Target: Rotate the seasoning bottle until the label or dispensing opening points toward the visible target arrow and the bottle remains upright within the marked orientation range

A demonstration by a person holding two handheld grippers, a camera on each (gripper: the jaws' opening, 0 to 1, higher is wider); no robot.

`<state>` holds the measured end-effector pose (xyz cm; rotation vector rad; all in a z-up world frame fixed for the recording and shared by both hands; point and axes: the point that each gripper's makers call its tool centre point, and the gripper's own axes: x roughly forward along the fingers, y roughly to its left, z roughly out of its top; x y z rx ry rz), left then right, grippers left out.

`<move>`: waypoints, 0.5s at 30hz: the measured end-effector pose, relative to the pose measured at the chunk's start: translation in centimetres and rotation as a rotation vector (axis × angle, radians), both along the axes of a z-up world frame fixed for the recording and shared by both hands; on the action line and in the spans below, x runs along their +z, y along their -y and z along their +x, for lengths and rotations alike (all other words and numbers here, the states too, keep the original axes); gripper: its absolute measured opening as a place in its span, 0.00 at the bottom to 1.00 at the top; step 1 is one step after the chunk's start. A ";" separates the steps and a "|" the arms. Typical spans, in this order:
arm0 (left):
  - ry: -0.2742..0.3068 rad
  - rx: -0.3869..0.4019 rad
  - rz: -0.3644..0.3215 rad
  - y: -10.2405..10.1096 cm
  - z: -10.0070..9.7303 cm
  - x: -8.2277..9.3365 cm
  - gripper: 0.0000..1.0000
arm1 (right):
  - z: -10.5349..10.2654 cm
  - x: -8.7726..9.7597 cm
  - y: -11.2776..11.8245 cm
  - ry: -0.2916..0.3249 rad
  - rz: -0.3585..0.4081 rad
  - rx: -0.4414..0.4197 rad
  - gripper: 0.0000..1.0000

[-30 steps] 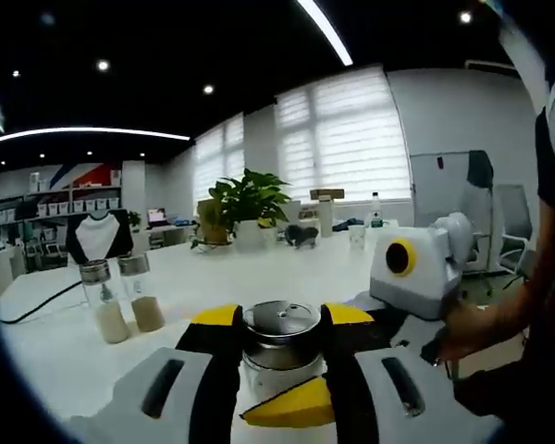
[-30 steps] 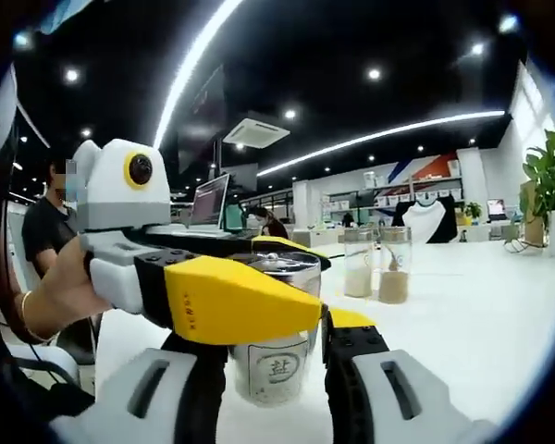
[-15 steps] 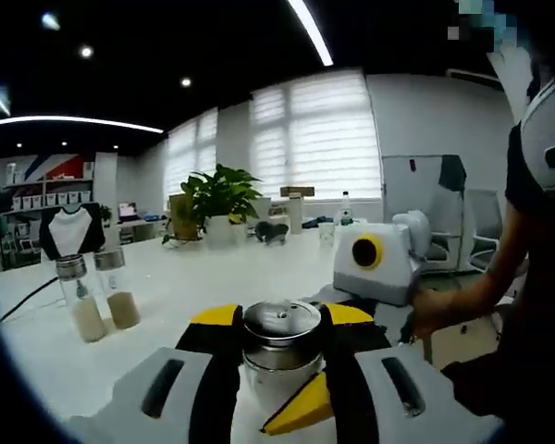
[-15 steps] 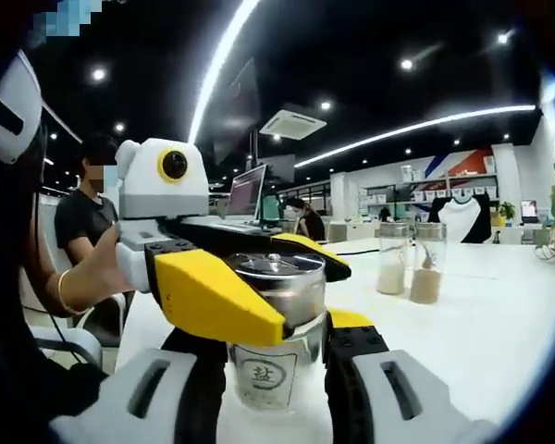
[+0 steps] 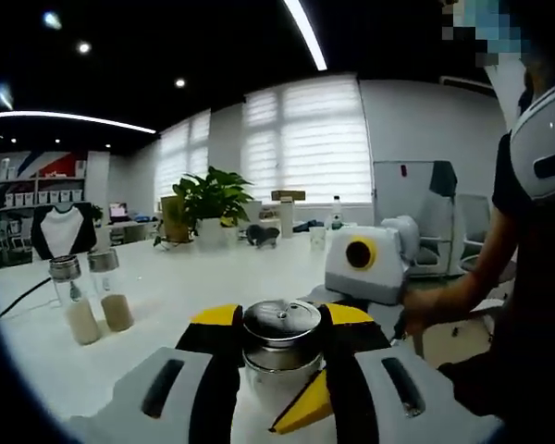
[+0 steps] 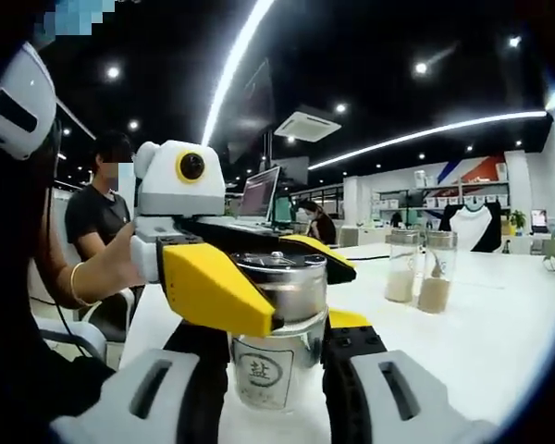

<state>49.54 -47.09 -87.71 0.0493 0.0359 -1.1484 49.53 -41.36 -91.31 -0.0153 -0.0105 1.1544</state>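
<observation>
One seasoning bottle (image 5: pixel 280 347) is standing upright on the white surface (image 5: pixel 166 305) at lower centre, both grippers closing on it: the left gripper (image 5: pixel 279 370) and the right gripper (image 6: pixel 277 370). Two more bottles (image 5: pixel 91 296) are standing at left, near each other.

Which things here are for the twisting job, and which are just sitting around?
For the job:
seasoning bottle, upright, steel lid, round label facing the right gripper view
left gripper, jaws either side of the lid
right gripper, jaws either side of the glass body

Just sitting around:
two small jars standing side by side
potted plant
laptop
white table
</observation>
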 end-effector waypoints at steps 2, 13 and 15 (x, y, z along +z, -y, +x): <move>-0.002 -0.003 -0.004 0.0 0.0 -0.1 0.35 | 0.0 0.0 0.0 -0.005 0.005 -0.006 0.35; -0.010 -0.001 -0.006 0.0 0.1 -0.4 0.35 | 0.6 -0.4 0.3 0.019 -0.012 -0.081 0.35; -0.011 0.008 -0.011 0.0 0.3 -0.3 0.35 | 0.7 -0.3 0.3 0.017 -0.009 -0.095 0.35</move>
